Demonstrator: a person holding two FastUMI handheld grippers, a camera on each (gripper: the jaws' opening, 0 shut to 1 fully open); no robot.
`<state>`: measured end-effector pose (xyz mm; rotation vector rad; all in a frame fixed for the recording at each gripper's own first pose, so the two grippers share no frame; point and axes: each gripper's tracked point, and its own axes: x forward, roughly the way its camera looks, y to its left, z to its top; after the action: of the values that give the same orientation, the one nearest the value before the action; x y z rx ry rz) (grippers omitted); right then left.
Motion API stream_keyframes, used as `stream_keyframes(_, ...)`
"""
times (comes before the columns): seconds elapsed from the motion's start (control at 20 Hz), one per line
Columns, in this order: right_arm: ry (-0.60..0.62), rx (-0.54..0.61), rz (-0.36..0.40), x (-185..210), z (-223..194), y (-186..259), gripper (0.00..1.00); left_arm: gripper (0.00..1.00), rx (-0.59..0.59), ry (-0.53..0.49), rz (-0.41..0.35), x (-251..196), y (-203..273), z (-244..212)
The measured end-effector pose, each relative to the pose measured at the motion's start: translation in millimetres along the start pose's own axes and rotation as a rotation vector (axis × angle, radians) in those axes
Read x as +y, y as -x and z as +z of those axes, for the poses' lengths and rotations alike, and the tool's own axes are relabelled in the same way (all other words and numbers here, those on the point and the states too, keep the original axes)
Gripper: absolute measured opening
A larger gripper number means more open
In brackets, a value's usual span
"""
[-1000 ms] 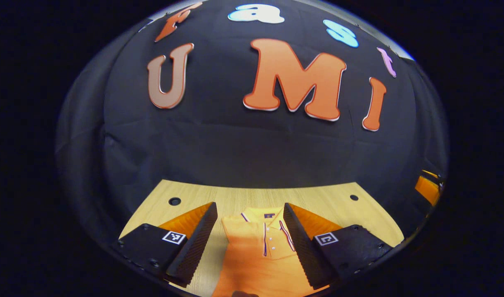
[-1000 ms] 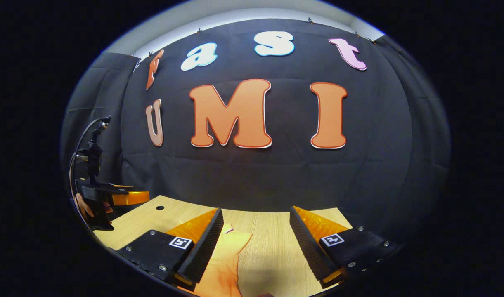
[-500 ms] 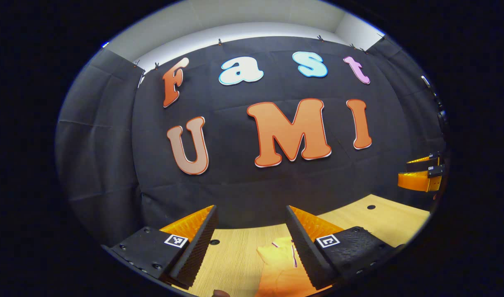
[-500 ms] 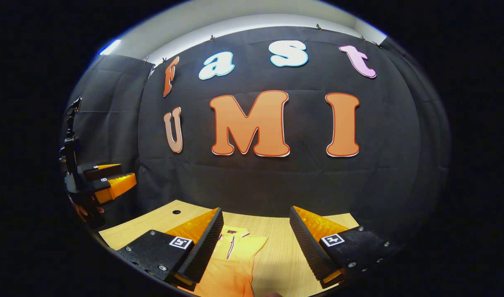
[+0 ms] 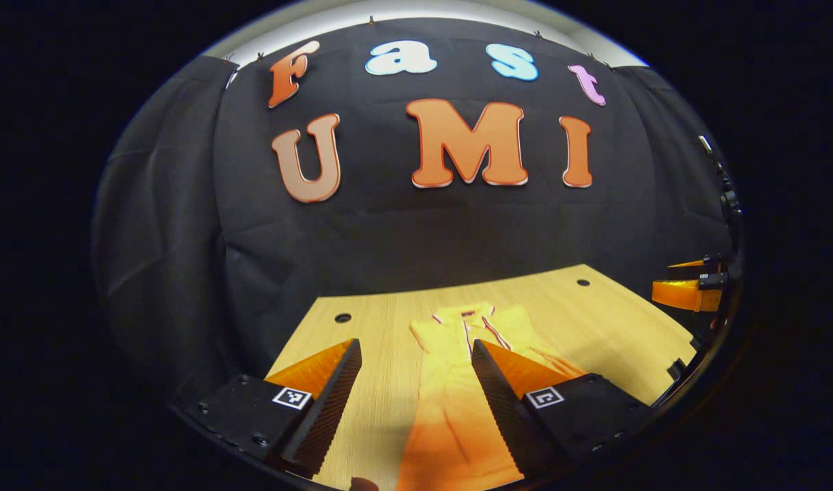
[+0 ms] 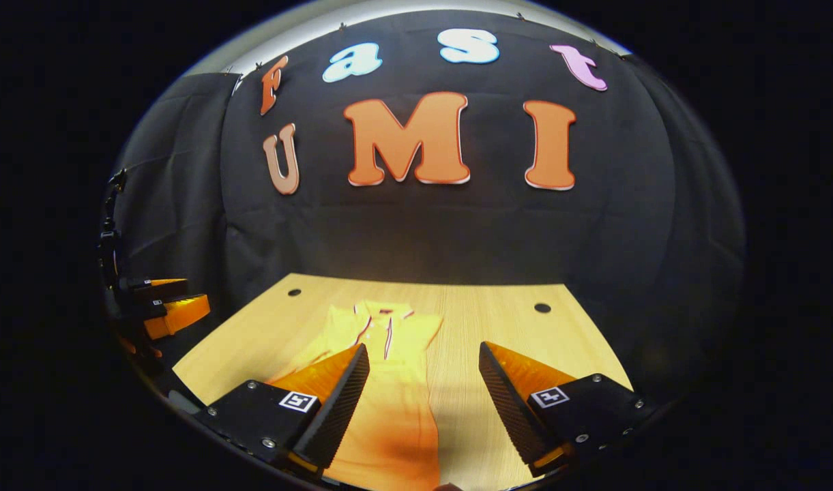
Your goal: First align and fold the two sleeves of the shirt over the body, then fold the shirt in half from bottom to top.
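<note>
Left tool [image 5: 416, 358]: we see its two fingers spread apart with nothing between them, hovering above the near part of the shirt.
Right tool [image 6: 423, 361]: also spread apart and empty, its left finger over the shirt's edge, its right finger over bare wood.
What changed: half a second ago both views looked mostly at the booth wall, with only the collar end of the shirt peeking in; now both have tipped down and far more of the tabletop [image 5: 382, 320] shows.
Shirt [image 5: 457, 382]: an orange polo lying flat as a narrow strip on the tabletop, collar at the far end toward the wall, the body running back toward us.
What that means: we judge the sleeves are already folded in over the body, so the bottom-to-top fold is what remains; neither tool has hold of cloth yet.
Other tool seen afar: from the left gripper view the right tool sits at the far right edge, well apart from the shirt.
Hidden: the shirt's bottom hem is cut off below both views, and the left tool's right finger covers part of the shirt's right side.
Hard to make out: the fisheye bends the shirt's edges, so we cannot tell how neatly the sleeves lie.
</note>
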<state>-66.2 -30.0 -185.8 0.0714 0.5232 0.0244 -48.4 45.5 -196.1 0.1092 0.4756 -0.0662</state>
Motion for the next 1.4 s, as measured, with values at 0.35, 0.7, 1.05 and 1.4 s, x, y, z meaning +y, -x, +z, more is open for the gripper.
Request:
stream_keyframes(0.35, -0.036, 0.279, -0.006, 5.5, -121.4, 23.2, 0.98, 0.98, 0.261, 0.025, -0.033, -1.0, 5.0, -102.5)
stream_keyframes(0.7, -0.062, 0.475, 0.022, 12.6, -200.0, 32.5, 0.99, 0.99, 0.476, 0.053, -0.059, -10.8, 14.0, -188.8)
stream_keyframes(1.05, -0.101, 0.646, 0.032, 7.0, -263.1, 29.9, 0.99, 0.99, 0.668, 0.145, -0.070, 0.2, 0.6, -218.2)
stream_keyframes(1.4, -0.140, 0.765, 0.025, 10.5, -288.9, 34.5, 0.99, 1.00, 0.807, 0.168, -0.065, -9.3, 3.8, -266.0)
